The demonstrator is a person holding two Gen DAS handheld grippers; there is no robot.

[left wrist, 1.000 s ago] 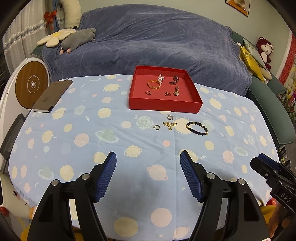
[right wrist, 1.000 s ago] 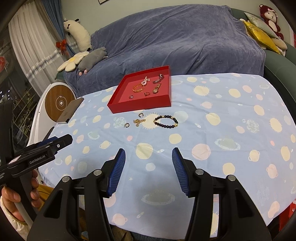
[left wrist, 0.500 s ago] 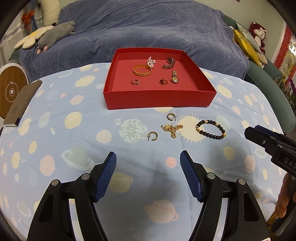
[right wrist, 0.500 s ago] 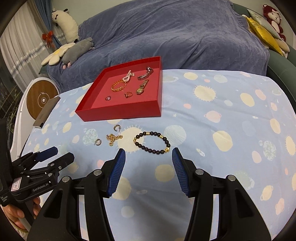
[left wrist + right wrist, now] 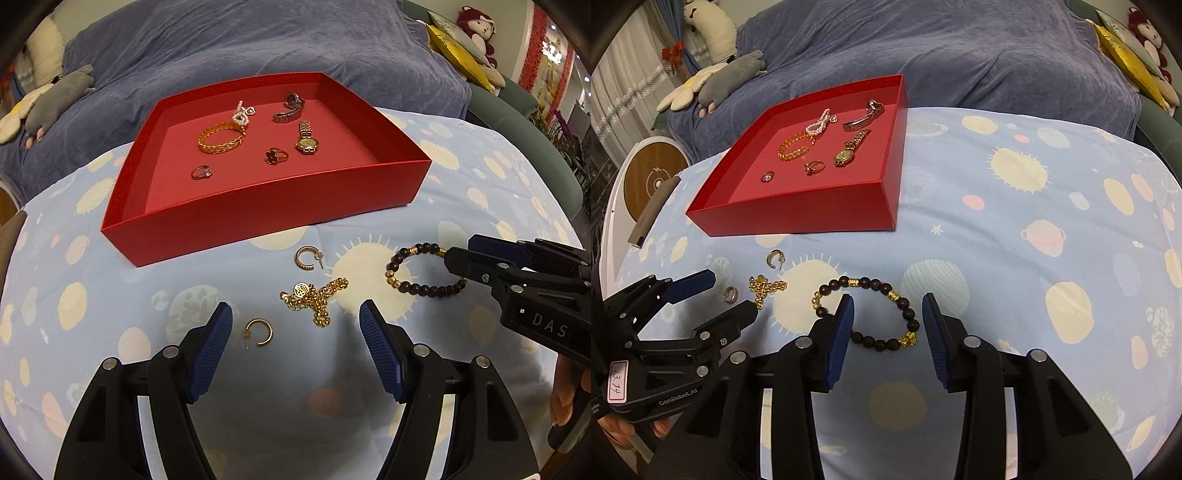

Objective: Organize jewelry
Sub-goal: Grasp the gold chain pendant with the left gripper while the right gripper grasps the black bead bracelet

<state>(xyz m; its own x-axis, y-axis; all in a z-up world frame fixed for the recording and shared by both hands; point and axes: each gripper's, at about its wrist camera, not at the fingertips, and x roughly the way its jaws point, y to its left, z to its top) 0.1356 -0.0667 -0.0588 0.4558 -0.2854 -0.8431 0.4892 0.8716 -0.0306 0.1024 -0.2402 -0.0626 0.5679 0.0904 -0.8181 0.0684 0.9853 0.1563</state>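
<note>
Beads of the bracelet (image 5: 866, 314) lie flat on the tabletop (image 5: 1034, 221) between your wide-spread right gripper (image 5: 887, 319) pads, so lower squarely, pinch one side of the loop, and keep your released left gripper (image 5: 295, 347) hovering over the gold chain (image 5: 314, 299).

— How do the two black handheld grippers with blue ribbed pads stand?
— The left gripper (image 5: 295, 328) is low, jaws spread wide. The right gripper (image 5: 887, 319), near right, is likewise parted, fingers (image 5: 840, 325) forward.
</note>
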